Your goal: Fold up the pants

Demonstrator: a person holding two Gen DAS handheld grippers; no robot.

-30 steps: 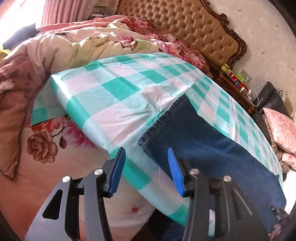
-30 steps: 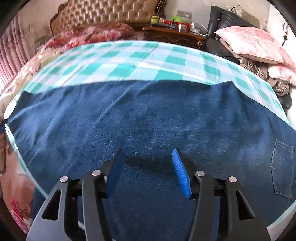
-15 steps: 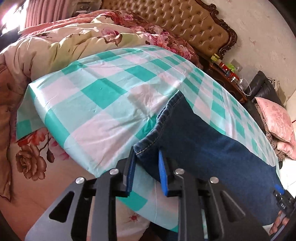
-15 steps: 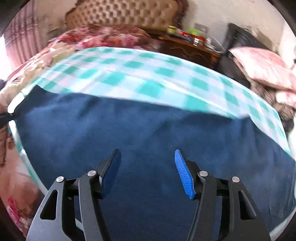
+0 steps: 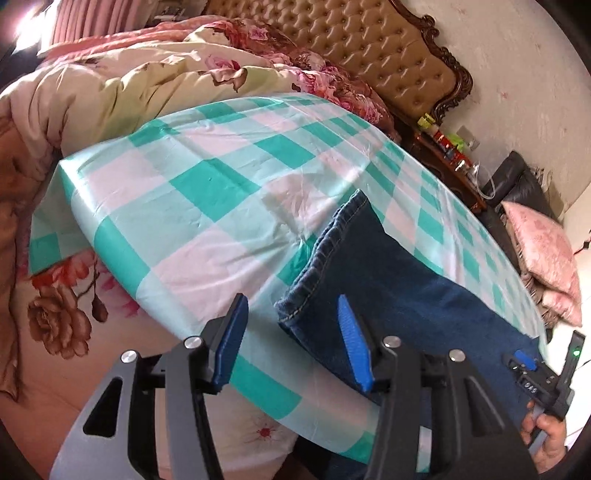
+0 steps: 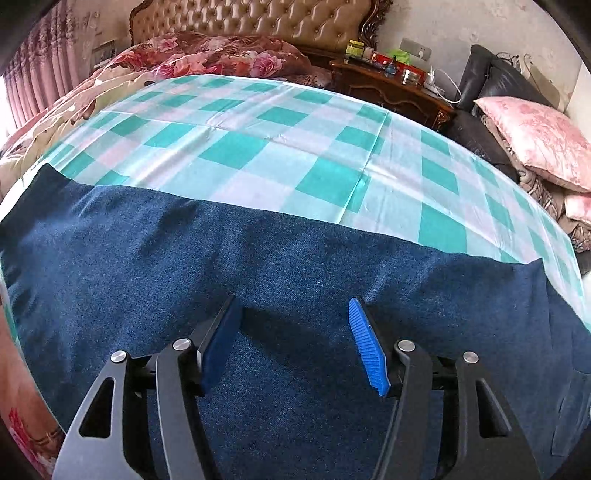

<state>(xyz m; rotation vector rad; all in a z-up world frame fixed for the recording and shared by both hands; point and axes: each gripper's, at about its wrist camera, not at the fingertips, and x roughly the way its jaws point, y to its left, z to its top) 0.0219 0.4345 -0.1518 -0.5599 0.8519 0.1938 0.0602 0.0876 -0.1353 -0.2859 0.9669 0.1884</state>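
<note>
My left claw (image 5: 290,341) stands spread over the near edge of the bed; its jaws have just been opening, and the hem corner of the pants (image 5: 388,280) lies between the blue pads without either pad pressing on it. The pants — dark blue denim — lie flat on the teal-and-white checked cloth (image 5: 207,192), stretching from that hem at the left toward the right along the near side of the cloth.

My right claw (image 6: 295,332) is spread too, hanging over the middle of the pants (image 6: 258,266) with nothing pinched; its shadow falls on the denim just beyond the pads. From this view the far edge of the denim runs across the cloth (image 6: 314,147) from left to right.

At the lower right of the left view I see the other gripper's body and a hand (image 5: 550,439) around its handle. Beyond the cloth lies a floral quilt (image 5: 129,74), then the tufted headboard (image 6: 266,18) (a pink pillow (image 6: 535,136) sits far right).
</note>
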